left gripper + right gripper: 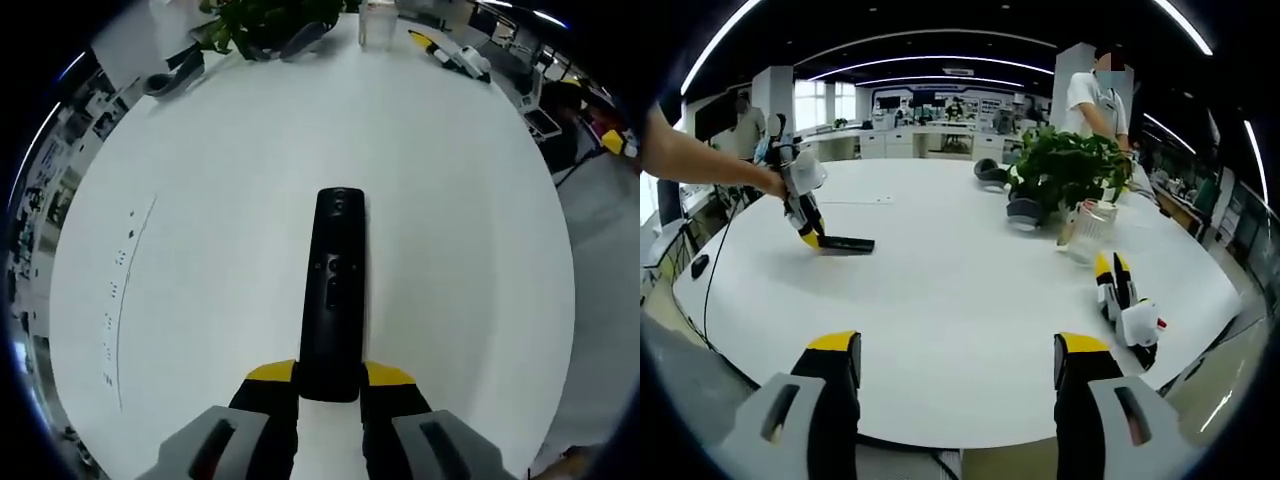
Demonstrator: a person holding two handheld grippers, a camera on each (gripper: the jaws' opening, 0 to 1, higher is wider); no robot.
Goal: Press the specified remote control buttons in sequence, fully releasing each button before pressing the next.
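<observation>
Lying flat on the white table (450, 200), the black remote control (334, 290) has its near end clenched between the left gripper (331, 385) jaws. The right gripper (958, 365) gapes, released. Farther off, a glass jar (1085, 232) stands beside a potted plant (1065, 170).

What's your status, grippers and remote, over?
Left gripper shut on remote, flat on white table. Right gripper open, hovering over table edge. Spare gripper lying on table, well aside.
</observation>
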